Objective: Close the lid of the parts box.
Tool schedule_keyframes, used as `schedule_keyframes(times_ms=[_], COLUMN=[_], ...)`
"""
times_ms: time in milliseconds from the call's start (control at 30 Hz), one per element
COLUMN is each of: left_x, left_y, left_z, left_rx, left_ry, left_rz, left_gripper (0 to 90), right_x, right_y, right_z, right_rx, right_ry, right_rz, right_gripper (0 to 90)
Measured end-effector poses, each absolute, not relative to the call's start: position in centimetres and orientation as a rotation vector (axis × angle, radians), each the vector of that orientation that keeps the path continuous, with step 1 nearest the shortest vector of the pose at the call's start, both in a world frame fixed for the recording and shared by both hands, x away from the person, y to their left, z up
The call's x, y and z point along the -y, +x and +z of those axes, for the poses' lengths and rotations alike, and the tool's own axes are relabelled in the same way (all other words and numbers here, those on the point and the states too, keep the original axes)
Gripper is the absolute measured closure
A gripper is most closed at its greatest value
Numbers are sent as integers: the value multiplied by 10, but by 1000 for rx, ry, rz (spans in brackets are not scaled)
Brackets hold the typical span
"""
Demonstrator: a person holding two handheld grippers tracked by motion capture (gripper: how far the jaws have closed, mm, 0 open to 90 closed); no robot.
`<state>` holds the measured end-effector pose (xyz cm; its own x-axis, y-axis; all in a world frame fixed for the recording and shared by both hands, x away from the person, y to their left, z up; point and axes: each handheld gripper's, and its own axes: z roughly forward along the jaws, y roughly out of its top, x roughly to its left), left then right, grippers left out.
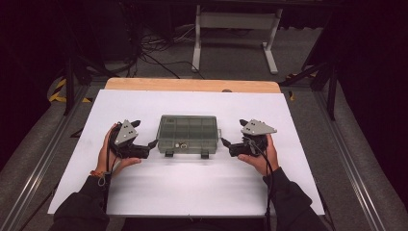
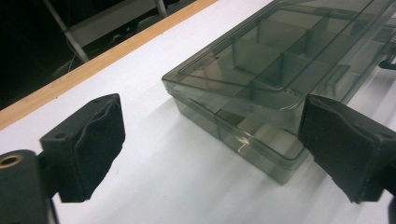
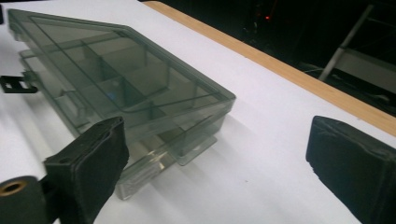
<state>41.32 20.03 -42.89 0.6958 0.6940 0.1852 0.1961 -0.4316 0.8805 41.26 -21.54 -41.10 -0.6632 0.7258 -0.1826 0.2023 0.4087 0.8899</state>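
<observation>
Beside organizer box [image 1: 188,134]: left tongs [image 1: 153,143] & right tongs [image 1: 224,142] wide open, holding nothing.

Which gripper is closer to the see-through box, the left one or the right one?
Left, just barely. The left gripper has its open jaw tips almost at the box's left end. The right gripper, also open, sits a small gap off the box's right end. Neither touches it.
</observation>
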Motion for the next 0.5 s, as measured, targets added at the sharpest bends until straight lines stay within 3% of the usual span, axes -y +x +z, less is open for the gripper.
schedule_keyframes(times_ms=[500], left_x=[-224], left_y=[410], left_z=[-426], left_rx=[-722], left_ry=[1916], left_rz=[687], left_gripper=[40], right_x=[231], right_y=[412], right_z=[-408], right_rx=[-2044], right_ry=[813], right_rz=[1171], right_gripper=[37])
